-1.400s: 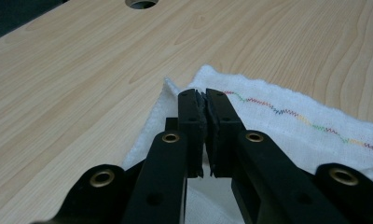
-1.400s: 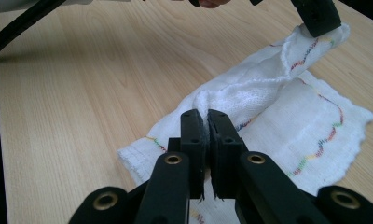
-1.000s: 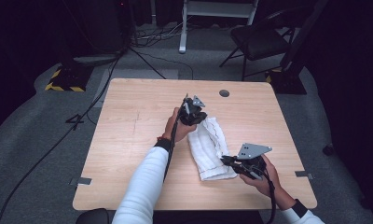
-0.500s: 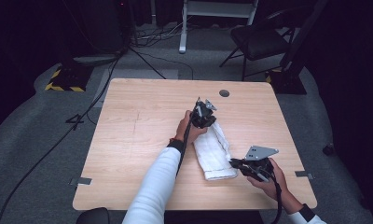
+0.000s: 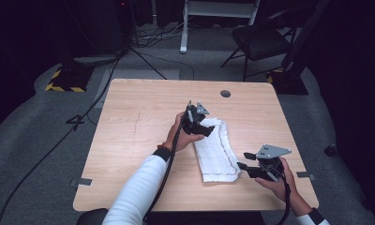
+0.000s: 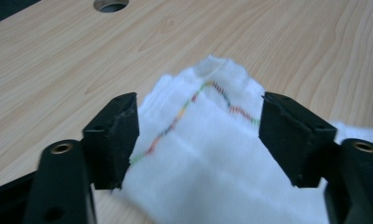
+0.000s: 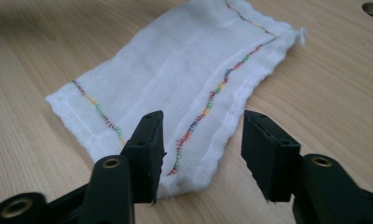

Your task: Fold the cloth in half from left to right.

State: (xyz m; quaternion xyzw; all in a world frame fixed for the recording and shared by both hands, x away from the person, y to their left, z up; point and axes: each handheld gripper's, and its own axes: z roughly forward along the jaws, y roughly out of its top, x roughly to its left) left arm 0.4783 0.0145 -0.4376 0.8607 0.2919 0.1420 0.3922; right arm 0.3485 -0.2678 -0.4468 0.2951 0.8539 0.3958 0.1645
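1. The folded white cloth (image 5: pixel 217 150) lies flat on the counter (image 5: pixel 129 140).
2. The left gripper (image 5: pixel 205 130), jaws just opened, sits released over the cloth's far end.
3. The right gripper (image 5: pixel 242 167), jaws just opened, sits released beside its near corner.

The cloth (image 7: pixel 175 79) is a thin white gauze-type weave, soft and matt, with rainbow stitching along its slightly frayed hems. Under it, the table (image 5: pixel 138 117) is pale wood-grain, smooth with a low sheen. Beside the cloth, the gripper jaws look like matt black plastic, brass-coloured inserts.
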